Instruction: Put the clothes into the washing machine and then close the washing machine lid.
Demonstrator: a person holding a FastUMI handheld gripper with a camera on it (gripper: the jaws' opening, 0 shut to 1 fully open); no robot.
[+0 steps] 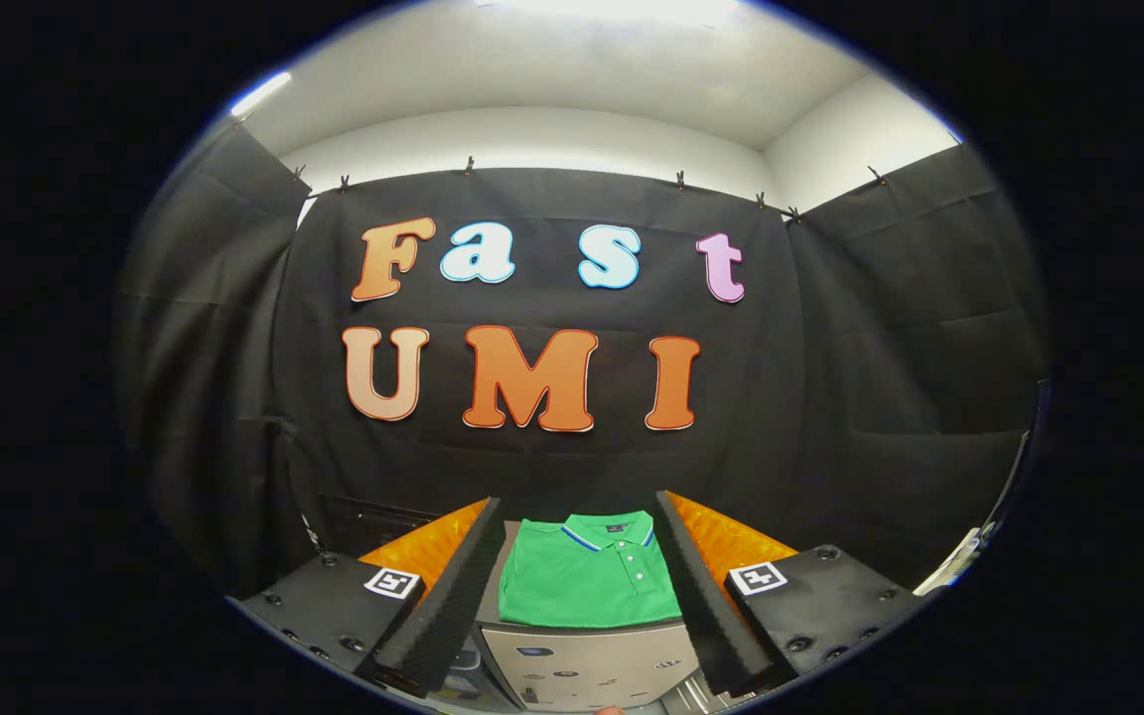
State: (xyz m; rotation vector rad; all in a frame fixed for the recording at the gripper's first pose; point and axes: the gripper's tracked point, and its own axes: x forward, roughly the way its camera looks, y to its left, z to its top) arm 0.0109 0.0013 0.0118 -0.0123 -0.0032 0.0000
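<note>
Claw [587, 586] fingers spread wide, holding nothing, framing the folded green shirt [587, 581] lying on the washer [582, 660] just ahead, likely lined up for a grab.

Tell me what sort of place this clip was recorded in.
Likely a staged recording booth, not a real laundry room: black cloth is clipped up as walls under a plain white ceiling. A folded green polo shirt lies on a grey appliance top, seen between the gripper's open jaws.
</note>
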